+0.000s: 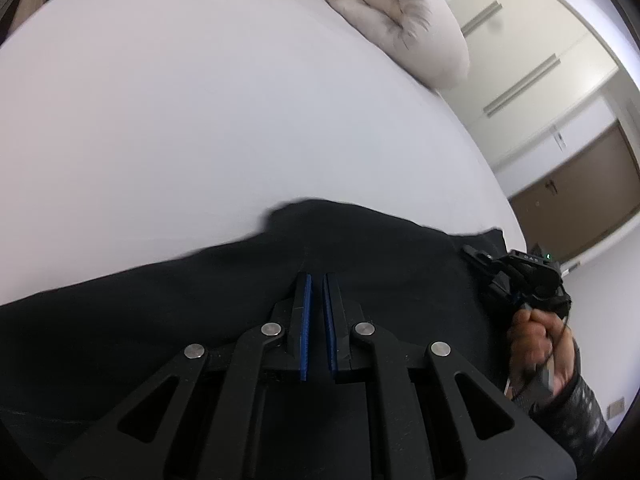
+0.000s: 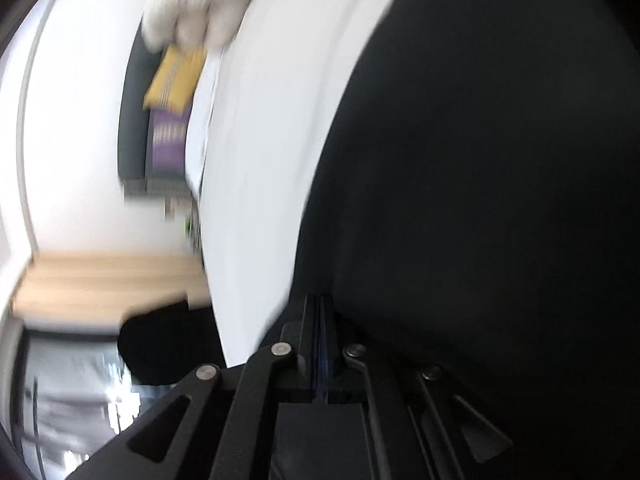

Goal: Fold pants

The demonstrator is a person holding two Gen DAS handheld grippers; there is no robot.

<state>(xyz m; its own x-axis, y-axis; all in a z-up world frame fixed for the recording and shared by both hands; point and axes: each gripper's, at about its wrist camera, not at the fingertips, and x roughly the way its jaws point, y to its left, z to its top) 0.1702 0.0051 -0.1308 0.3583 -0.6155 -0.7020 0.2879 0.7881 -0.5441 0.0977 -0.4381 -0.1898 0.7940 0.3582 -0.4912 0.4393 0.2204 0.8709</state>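
White bed [image 1: 200,120]: one black pants [image 1: 380,248]; left gripper [image 1: 316,280] fingers slightly spread, right gripper [image 2: 320,304] pressed together.

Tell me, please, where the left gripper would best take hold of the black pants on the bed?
Probably the raised fold of the black pants at their far edge on the white bed. The left gripper could come straight forward: there the cloth humps up, giving the fingers something to pinch.

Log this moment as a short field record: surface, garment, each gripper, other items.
surface: white bed sheet
garment: black pants lying on the sheet, bunched
left gripper: blue-padded fingers nearly closed with a narrow gap, over the pants; grasp unclear
right gripper: fingers closed at the pants' edge; view blurred
other items: beige pillow; yellow and purple cushions
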